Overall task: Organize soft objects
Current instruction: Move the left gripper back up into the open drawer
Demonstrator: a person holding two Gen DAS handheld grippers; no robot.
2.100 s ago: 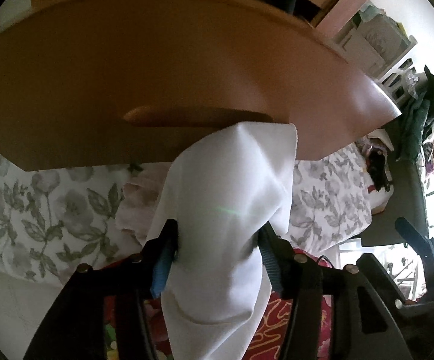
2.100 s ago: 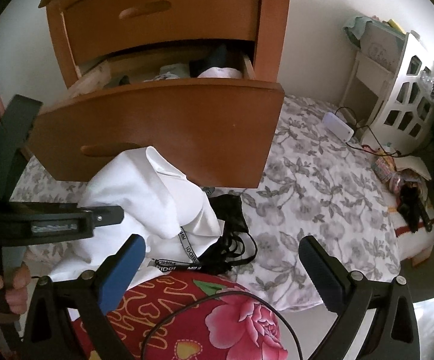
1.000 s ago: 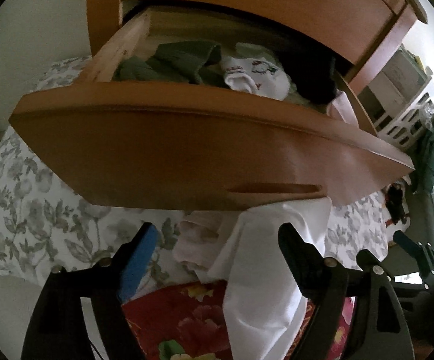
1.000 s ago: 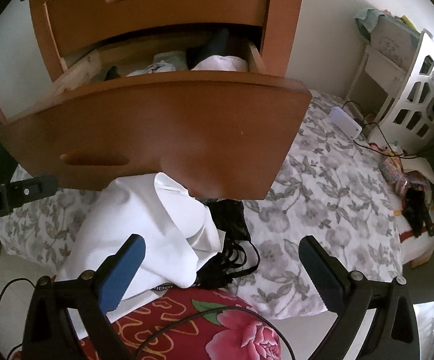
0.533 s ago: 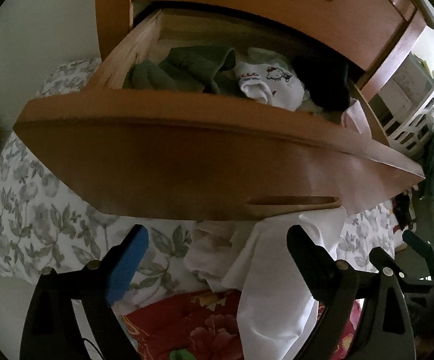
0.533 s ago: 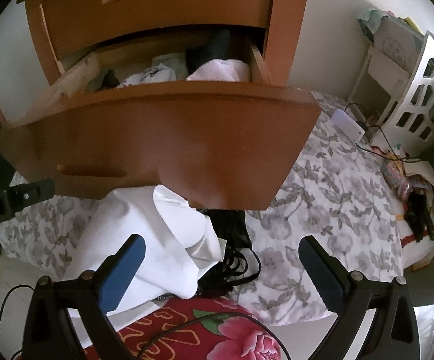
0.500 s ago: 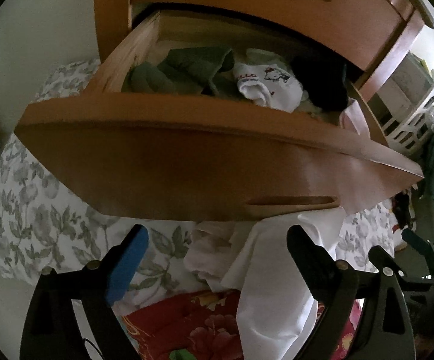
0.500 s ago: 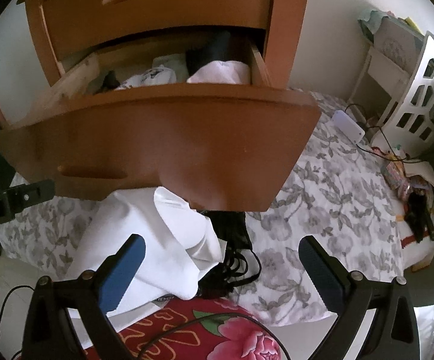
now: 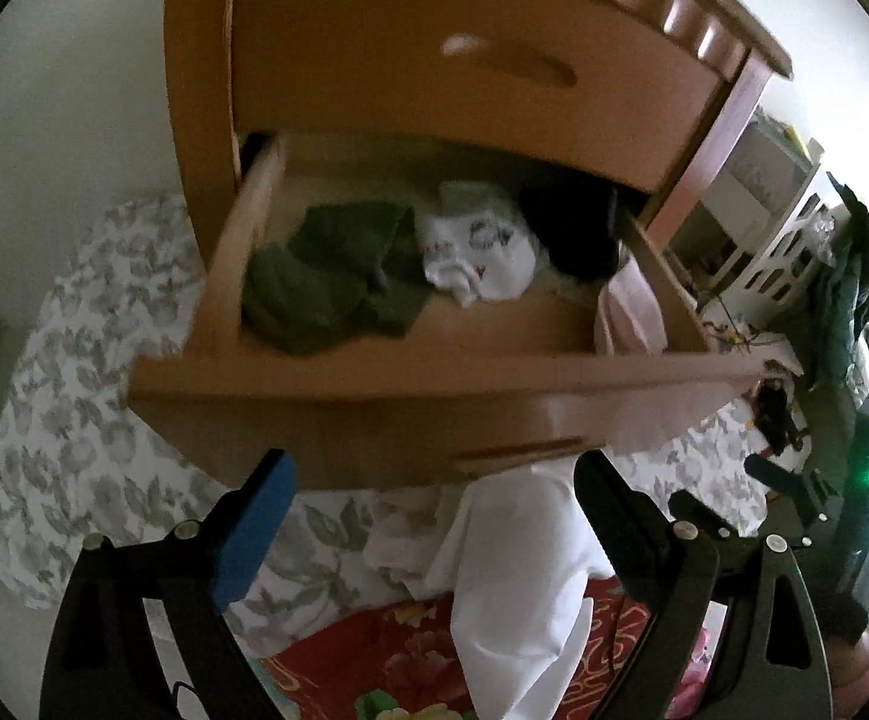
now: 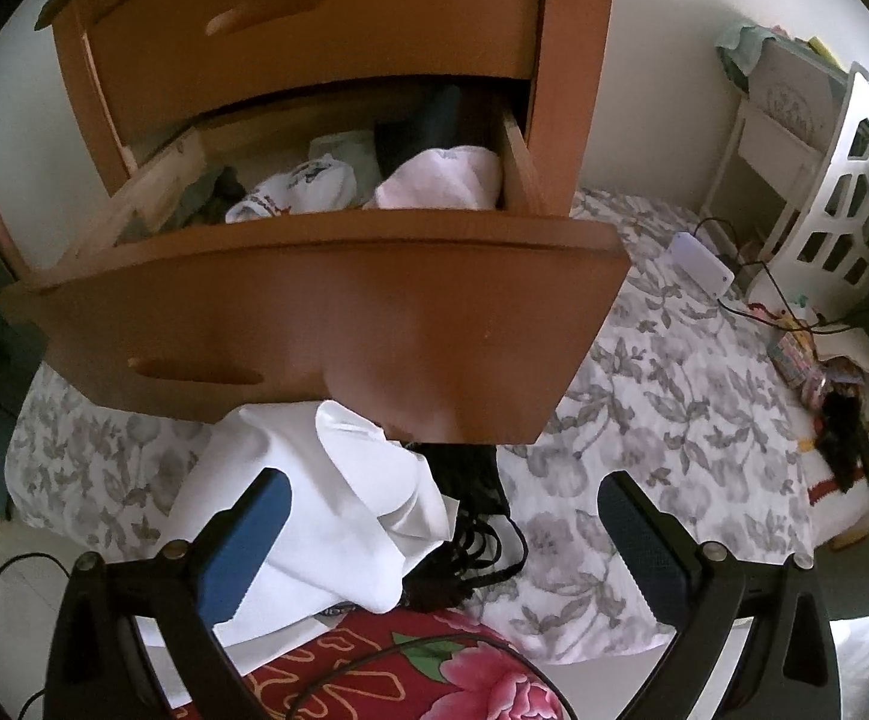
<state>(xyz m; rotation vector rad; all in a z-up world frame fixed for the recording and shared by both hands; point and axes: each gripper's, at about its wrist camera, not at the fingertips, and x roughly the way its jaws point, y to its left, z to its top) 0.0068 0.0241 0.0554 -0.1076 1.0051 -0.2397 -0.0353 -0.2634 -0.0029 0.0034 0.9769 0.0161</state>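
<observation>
While both claws are spread wide with nothing pressed between their pads, the white cloth (image 9: 518, 570) is seen heaped on the bed below them. In the left wrist view the left claw (image 9: 434, 531) has just been opening, and the cloth lies between its fingers but nearer the right-hand one, hanging free of both pads; its upper edge reaches up under the front of the open drawer (image 9: 374, 414). Under the cloth's lower end a red flowered fabric (image 9: 392, 660) is spread, and beside it a pale crumpled garment (image 9: 398, 540) rests on the grey leaf-patterned bedcover (image 9: 74, 420).

In the right wrist view the right claw (image 10: 443, 540) is likewise held wide, and the white cloth (image 10: 326, 516) lies between its fingers toward the blue pad on the left, not touched by it. A black strappy garment (image 10: 470, 528) is tucked against the cloth's right side, partly under the drawer front (image 10: 344, 324).

Farther off, the drawer is seen pulled out of the wooden chest (image 10: 338, 18). Inside it are a dark green garment (image 9: 338, 276), a white printed piece (image 9: 482, 252), a black item (image 9: 578, 228) and a pink cloth (image 9: 626, 312) at the right end. Beyond the bed a white cut-out shelf unit (image 10: 842, 192) stands against the wall.
</observation>
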